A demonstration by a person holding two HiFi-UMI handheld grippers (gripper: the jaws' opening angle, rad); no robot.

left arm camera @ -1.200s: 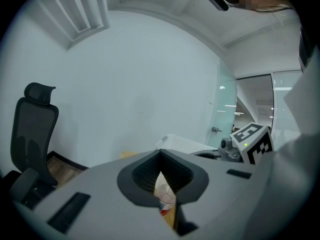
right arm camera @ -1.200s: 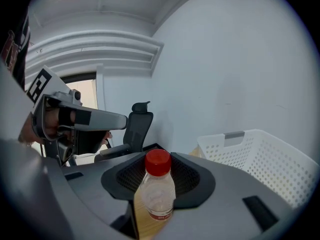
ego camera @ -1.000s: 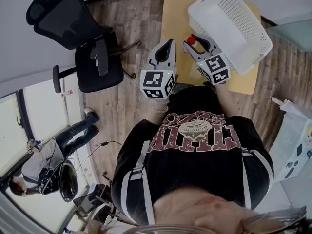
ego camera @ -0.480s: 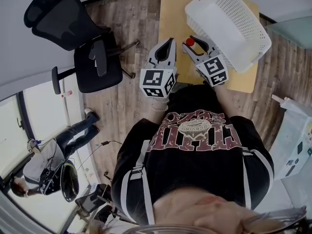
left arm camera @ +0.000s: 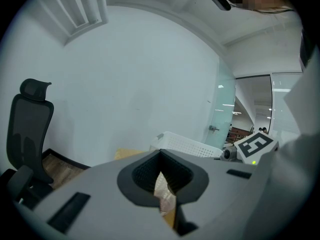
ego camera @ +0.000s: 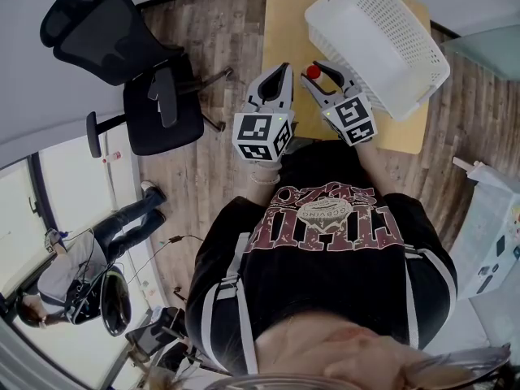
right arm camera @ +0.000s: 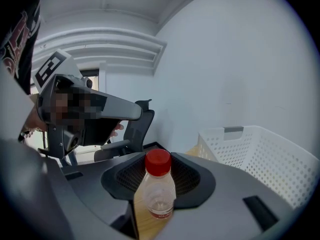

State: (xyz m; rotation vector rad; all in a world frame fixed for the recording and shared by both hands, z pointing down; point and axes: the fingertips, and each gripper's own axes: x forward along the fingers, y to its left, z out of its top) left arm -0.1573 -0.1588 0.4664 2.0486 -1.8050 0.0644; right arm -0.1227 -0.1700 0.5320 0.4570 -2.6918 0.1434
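The right fingers (right arm camera: 192, 180) are clamped on a bottle (right arm camera: 157, 196). It is gripped at the body, so it is kept upright with the red cap (right arm camera: 158, 162) clear above them. The left fingers (left arm camera: 142, 176) are pinched nearly together on a crumpled pale scrap (left arm camera: 164, 193). What it is cannot be told, as only a thin part is shown between them.

The right gripper (ego camera: 318, 75) and left gripper (ego camera: 279, 78) are held side by side, apart, above the near edge of the table (ego camera: 284, 15). A white basket (ego camera: 382, 35) is set open side up on the table just beside the right gripper, probably so it is within easy reach. A black chair (ego camera: 114, 47) is stood on the floor (ego camera: 203, 161), left of the table.
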